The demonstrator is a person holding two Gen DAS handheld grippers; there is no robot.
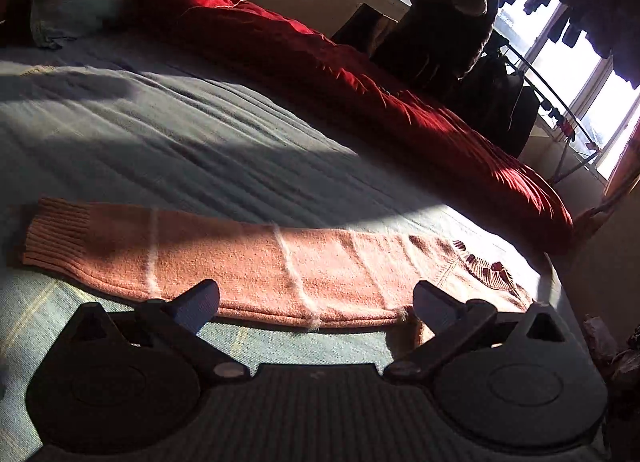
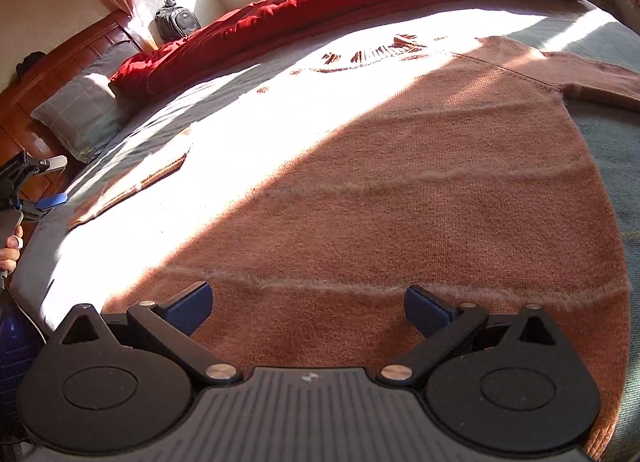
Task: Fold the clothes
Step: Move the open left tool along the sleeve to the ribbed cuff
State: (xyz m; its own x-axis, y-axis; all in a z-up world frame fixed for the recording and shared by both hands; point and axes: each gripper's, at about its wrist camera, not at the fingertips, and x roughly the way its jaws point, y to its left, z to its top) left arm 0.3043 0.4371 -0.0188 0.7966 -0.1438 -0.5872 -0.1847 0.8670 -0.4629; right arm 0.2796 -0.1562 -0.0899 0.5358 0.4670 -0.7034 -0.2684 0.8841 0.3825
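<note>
In the left wrist view, the left gripper [image 1: 316, 306] is seen at 6 o'clock with its jaws spread wide and nothing between them, its blue fingertips [image 1: 198, 308] resting at the near edge of a sleeve [image 1: 224, 262]. That sleeve, part of a pink knitted sweater [image 2: 380, 190], is laid out flat across the view from 9 o'clock toward 3 o'clock, with its ribbed cuff [image 1: 56, 234] at the 9 o'clock end. In the right wrist view, the right gripper [image 2: 308, 308] is likewise released and empty, held low over the hem area of the sweater body, which fills the frame from 6 o'clock up to 12 o'clock. The second sleeve [image 2: 592, 78] is stretched out toward 2 o'clock. The garment is spread face up on a grey-blue bed cover [image 1: 160, 122], partly in strong sunlight.

Farther off, a red duvet [image 1: 360, 74] is bunched along the far side of the bed, a pillow [image 2: 84, 114] lies at 9 o'clock by the wooden headboard [image 2: 52, 74], and a clothes rack [image 1: 560, 94] stands by the window at 2 o'clock.

The fold appears not yet begun; the step in hand is judged to be the approach for a first grasp. The next move would call for the sleeve edge to be pinched and carried inward over the body, with the knit kept flat so that no bunching is introduced.
</note>
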